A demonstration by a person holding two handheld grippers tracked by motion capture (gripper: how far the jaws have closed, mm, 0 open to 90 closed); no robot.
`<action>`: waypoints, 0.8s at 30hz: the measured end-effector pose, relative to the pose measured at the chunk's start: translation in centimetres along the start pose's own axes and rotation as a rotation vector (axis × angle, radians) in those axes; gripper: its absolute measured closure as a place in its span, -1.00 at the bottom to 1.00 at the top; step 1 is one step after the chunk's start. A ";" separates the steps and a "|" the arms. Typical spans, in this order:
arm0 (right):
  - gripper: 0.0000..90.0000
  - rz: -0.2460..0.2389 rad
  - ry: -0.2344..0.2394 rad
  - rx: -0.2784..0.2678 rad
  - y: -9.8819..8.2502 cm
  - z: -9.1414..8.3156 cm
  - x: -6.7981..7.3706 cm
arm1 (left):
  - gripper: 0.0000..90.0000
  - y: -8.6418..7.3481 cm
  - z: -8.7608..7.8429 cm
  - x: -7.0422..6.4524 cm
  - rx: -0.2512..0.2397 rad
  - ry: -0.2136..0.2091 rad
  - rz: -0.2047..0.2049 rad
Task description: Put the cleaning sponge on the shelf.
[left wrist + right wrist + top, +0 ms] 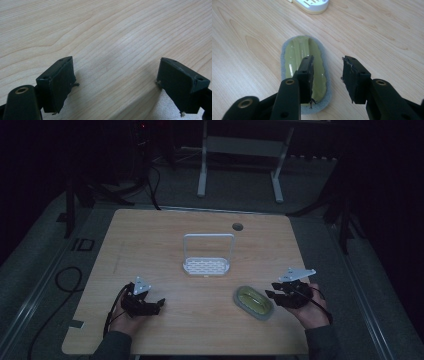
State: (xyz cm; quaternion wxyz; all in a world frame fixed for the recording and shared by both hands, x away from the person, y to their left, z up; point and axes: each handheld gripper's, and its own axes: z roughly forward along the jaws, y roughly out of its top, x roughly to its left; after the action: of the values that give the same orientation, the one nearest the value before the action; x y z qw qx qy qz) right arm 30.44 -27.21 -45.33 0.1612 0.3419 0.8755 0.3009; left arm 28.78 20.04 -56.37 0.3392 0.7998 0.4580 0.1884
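High view: oval grey sponge with a glossy olive-green top point(253, 302) lies flat on the light wooden table point(150, 240), near its front edge, long axis running from upper left to lower right. Right gripper point(272, 292) sits just beside it, left gripper point(159, 304) well apart; white wire-handled rack point(207, 266) stands behind.

Left gripper view: jaws wide apart, nothing between, bare wood grain.

Right gripper view: jaws partly open, empty, above the sponge's near end; wet sheen and grey foam rim visible.
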 end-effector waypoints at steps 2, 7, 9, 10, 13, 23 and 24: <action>0.34 -0.012 0.005 0.018 0.3 0.0 -0.1 | -0.67 0.0 0.0 0.0 0.000 0.000 0.000; 0.35 -0.023 0.011 0.030 0.6 0.0 -0.1 | -0.67 0.0 0.0 0.0 0.000 0.000 0.000; 0.35 -0.026 0.014 0.047 0.9 0.1 -0.2 | -0.67 0.0 0.0 0.0 0.000 0.000 0.000; 0.35 -0.031 0.016 0.051 1.0 0.2 -0.1 | -0.67 0.0 0.0 0.0 0.000 0.000 0.000; 0.35 -0.043 0.022 0.067 1.3 0.3 -0.1 | -0.67 0.0 0.0 0.0 0.000 0.000 0.000; 0.33 -0.059 0.059 0.106 2.0 0.8 -0.3 | -0.67 0.0 0.0 0.0 0.000 0.000 0.000; 0.33 -0.063 0.062 0.113 2.1 0.9 -0.2 | -0.67 0.0 0.0 0.0 0.000 0.000 -0.001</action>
State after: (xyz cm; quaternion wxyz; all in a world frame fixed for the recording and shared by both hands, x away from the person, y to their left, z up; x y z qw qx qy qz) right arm 32.08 -25.79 -44.65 0.1239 0.3133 0.9060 0.2561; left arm 28.78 20.03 -56.38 0.3395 0.7995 0.4583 0.1883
